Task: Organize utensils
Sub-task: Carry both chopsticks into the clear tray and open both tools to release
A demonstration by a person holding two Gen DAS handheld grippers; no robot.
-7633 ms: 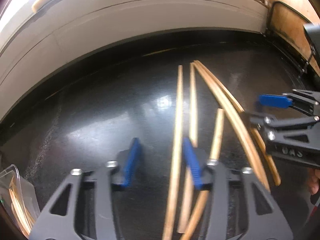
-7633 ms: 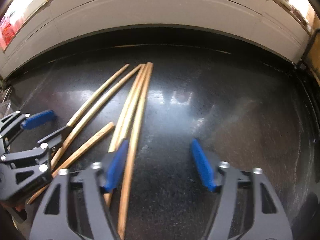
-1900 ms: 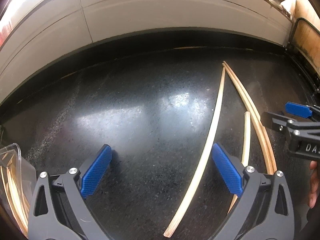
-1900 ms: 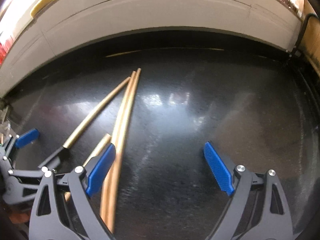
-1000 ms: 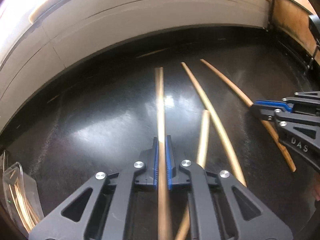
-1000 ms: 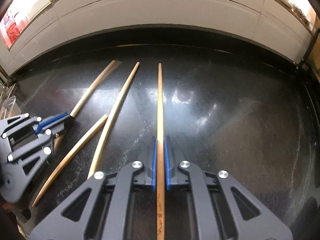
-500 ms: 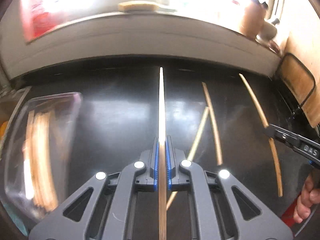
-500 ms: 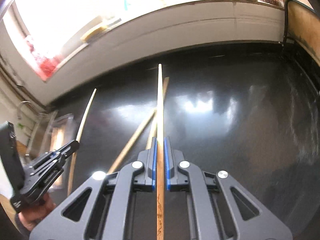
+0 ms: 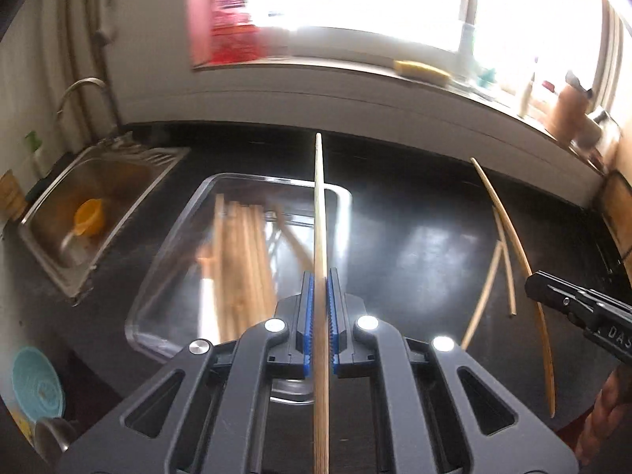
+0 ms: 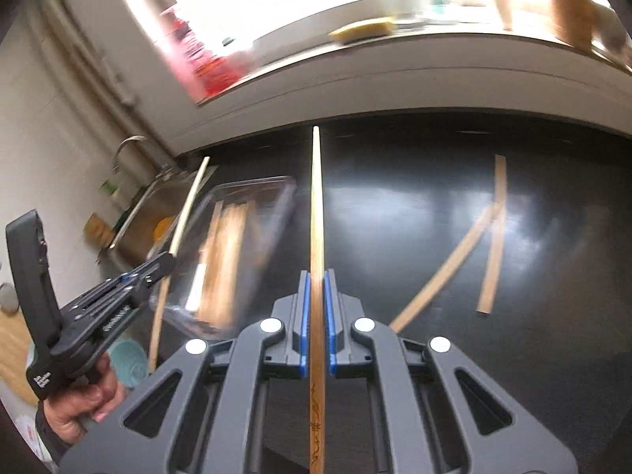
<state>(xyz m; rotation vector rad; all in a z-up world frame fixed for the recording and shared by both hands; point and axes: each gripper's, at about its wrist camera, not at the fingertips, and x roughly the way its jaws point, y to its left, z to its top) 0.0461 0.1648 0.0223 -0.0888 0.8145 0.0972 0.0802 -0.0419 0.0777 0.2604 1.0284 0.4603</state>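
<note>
**Two grippers, one chopstick clamped in each, by the clear container**

Two views show the same counter. From the left wrist, the left gripper is held above the near right corner of the clear plastic container, its blue pads pressed tight on a pale chopstick that runs straight forward along the fingers, over the container's right side, toward the white backsplash. Inside the container lies a bundle of wooden chopsticks, roughly parallel, lengthwise. Left of the container sits a steel sink with an orange cup in it. Right of the container, three loose chopsticks rest on the black countertop. At the right edge the right gripper reaches in above them; its pads cannot be made out from here.

From the right wrist, the right gripper is clenched on a darker chopstick with markings on its near end, pointing forward just right of the container. The wooden chopsticks inside show blurred. Left of the container, the left hand holds its gripper, shut on the pale chopstick, which is tilted over the container's left edge. Right of the container, two loose chopsticks lie on the countertop.
</note>
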